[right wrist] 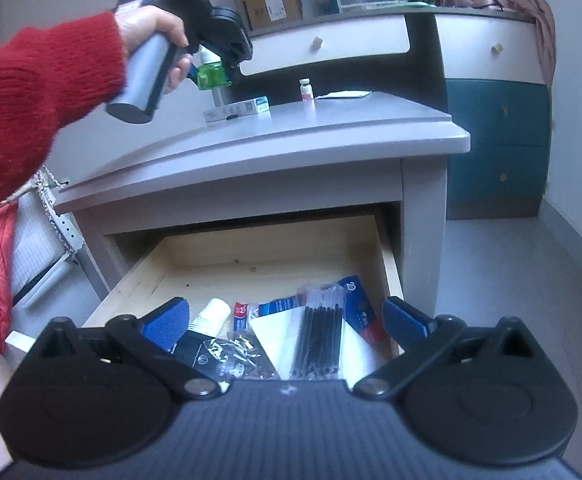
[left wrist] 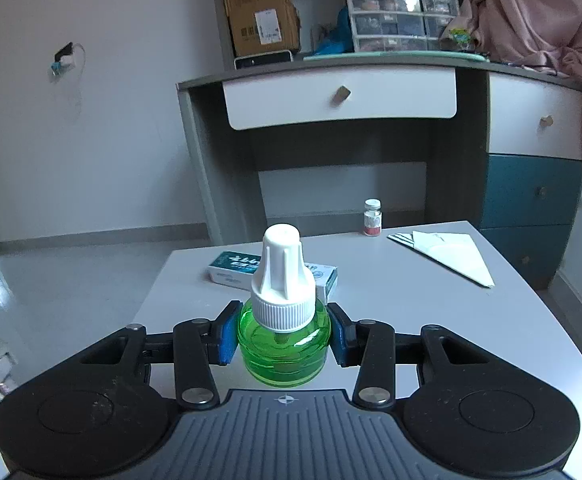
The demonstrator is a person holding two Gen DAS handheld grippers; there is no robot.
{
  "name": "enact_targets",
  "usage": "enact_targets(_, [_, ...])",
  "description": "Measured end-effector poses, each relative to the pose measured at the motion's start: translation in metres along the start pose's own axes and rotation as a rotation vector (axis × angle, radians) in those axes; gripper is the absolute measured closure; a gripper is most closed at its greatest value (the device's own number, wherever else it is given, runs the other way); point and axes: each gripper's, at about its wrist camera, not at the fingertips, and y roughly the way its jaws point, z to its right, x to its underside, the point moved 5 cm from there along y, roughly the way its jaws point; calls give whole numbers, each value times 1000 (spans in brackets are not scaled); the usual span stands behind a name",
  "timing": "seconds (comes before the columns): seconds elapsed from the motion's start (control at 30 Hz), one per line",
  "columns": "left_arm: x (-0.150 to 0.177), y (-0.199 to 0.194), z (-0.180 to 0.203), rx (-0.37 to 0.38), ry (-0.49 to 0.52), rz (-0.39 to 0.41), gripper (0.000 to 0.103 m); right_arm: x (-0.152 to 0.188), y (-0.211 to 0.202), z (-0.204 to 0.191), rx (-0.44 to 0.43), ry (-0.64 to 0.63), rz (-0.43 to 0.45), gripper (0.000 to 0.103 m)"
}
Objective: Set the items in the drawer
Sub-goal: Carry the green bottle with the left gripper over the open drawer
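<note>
My left gripper [left wrist: 283, 334] is shut on a green liquid bottle [left wrist: 283, 348] with a white cap, held upright above the grey nightstand top [left wrist: 411, 320]. The right wrist view shows the same bottle [right wrist: 210, 75] lifted in the air over the nightstand's left side. My right gripper [right wrist: 287, 320] is open and empty over the open wooden drawer [right wrist: 251, 256], which holds a pack of black pens [right wrist: 319, 332], a white tube [right wrist: 211, 314], and packets. A blue-white box [left wrist: 235, 270], a small vial [left wrist: 372, 218] and a folded white paper [left wrist: 447, 254] lie on the top.
A desk with white drawers [left wrist: 339, 98] and blue drawers [left wrist: 531, 192] stands behind the nightstand. A pink cloth [left wrist: 539, 12] hangs over the desk's right end. The person's red sleeve [right wrist: 23, 100] is at the left in the right wrist view.
</note>
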Motion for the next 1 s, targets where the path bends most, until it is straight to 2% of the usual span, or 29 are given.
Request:
enact_targets(0.27, [21,-56,-24,4,10,25,58,1,-5,-4,-1,-17,10,0])
enact_targets(0.7, [84,-133,-55,54,2,12,58,3,-8,-6,-8,-25,9,0])
enact_targets(1.0, [134,-155,-49,112,0,-60,58,5,-9,-6,-7,-29,7,0])
